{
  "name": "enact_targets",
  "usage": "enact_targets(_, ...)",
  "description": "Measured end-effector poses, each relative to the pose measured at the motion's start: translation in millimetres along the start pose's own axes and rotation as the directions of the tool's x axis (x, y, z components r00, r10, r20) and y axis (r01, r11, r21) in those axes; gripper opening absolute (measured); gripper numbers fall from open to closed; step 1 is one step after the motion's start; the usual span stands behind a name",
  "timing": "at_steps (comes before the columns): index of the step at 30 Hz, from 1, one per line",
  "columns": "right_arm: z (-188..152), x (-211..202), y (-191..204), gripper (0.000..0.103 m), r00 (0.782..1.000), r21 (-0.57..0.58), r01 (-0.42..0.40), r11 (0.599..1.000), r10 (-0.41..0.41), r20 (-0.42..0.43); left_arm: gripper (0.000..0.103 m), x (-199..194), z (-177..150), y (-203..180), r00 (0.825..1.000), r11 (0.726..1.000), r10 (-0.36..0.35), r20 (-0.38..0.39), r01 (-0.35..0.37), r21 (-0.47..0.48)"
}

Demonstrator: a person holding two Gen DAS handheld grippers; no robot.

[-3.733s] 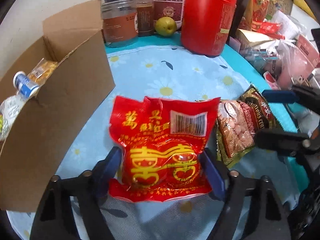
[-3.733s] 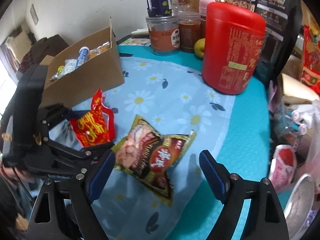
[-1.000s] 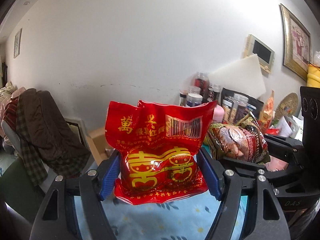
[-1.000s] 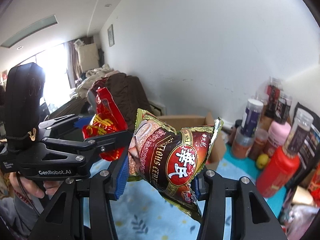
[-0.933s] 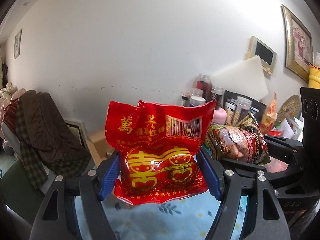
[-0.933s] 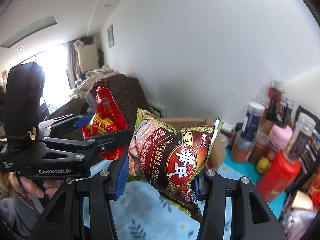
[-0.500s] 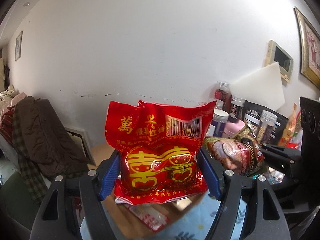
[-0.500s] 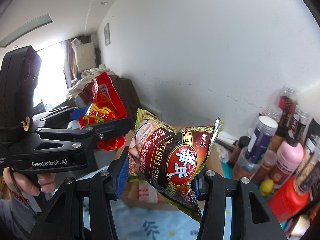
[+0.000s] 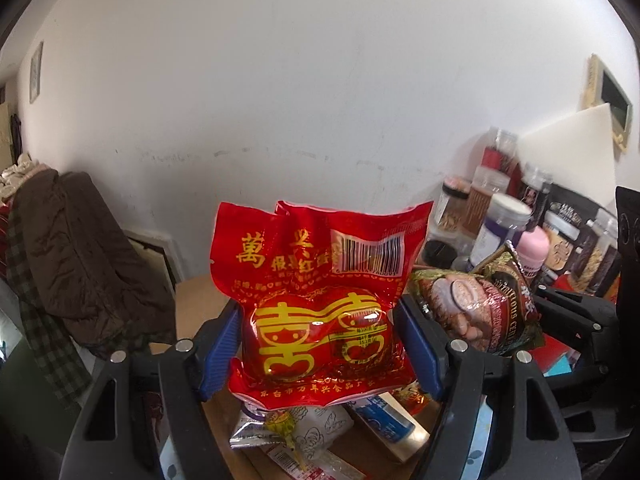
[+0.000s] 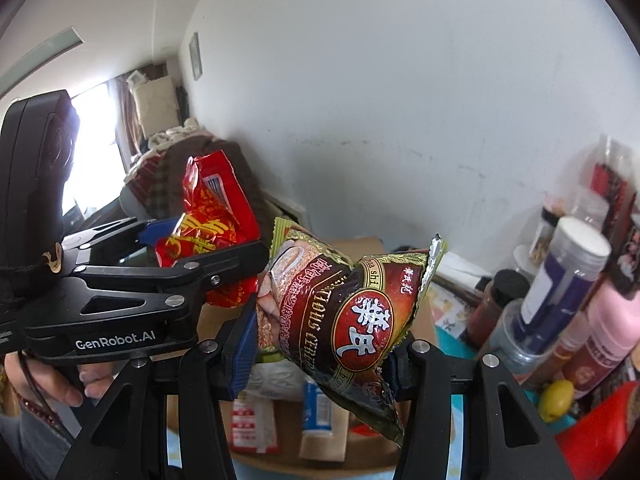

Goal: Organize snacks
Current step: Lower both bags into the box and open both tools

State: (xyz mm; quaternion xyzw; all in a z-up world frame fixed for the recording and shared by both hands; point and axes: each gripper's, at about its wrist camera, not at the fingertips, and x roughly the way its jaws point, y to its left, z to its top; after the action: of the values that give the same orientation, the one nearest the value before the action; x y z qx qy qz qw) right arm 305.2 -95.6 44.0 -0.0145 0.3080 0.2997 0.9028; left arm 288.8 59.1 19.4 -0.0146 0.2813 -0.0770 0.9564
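My left gripper (image 9: 320,340) is shut on a red snack packet (image 9: 320,300) with gold characters and a barcode, held upright in the air. My right gripper (image 10: 320,344) is shut on a brown and gold cereal packet (image 10: 344,312). Both packets hang over an open cardboard box (image 10: 332,452) that holds several small snacks (image 9: 300,428). In the left wrist view the cereal packet (image 9: 476,312) shows at the right. The red packet (image 10: 212,216) and the left gripper show at the left of the right wrist view.
Jars and bottles (image 10: 568,296) crowd the table's right side, with a red canister (image 10: 600,436) and a small yellow-green fruit (image 10: 556,400) near it. A white wall stands behind the box. A chair with a dark coat (image 9: 76,256) is at the left. A hand (image 10: 60,380) holds the left gripper's handle.
Both grippers have carried their packets sideways and somewhat lower, so the open cardboard box with its snacks has come into view under them. Both grips are unchanged.
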Motion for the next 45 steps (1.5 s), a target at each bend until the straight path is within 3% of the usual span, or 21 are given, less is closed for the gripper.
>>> enact_targets(10, -18, 46, -21, 0.05, 0.996, 0.047, -0.027, 0.999, 0.031, -0.084, 0.074, 52, -20, 12, 0.993, 1.0, 0.016, -0.114, -0.018, -0.02)
enact_targets(14, -20, 61, -23, 0.05, 0.991, 0.03, 0.003, 1.0, 0.002, -0.136, 0.074, 68, -27, 19, 0.987, 0.999, -0.013, -0.158, 0.005, -0.053)
enact_targets(18, -25, 72, -26, 0.05, 0.984, 0.035, 0.026, 0.999, -0.019, -0.178, 0.074, 82, -31, 18, 0.98, 0.999, 0.004, -0.198, -0.013, -0.045)
enact_targets(28, -35, 91, -31, 0.051, 0.962, -0.003, 0.066, 0.998, -0.065, -0.264, 0.074, 113, -45, 21, 0.938, 0.996, 0.014, -0.345, -0.045, -0.08)
enact_targets(38, -33, 94, -27, 0.062, 0.957, 0.0, 0.074, 0.997, -0.071, -0.282, 0.075, 111, -45, 23, 0.932, 0.994, 0.052, -0.359, -0.083, -0.072)
enact_targets(45, -30, 87, -24, 0.071, 0.951, -0.015, 0.126, 0.992, -0.125, -0.282, 0.075, 95, -42, 20, 0.942, 0.994, 0.069, -0.33, -0.094, -0.059)
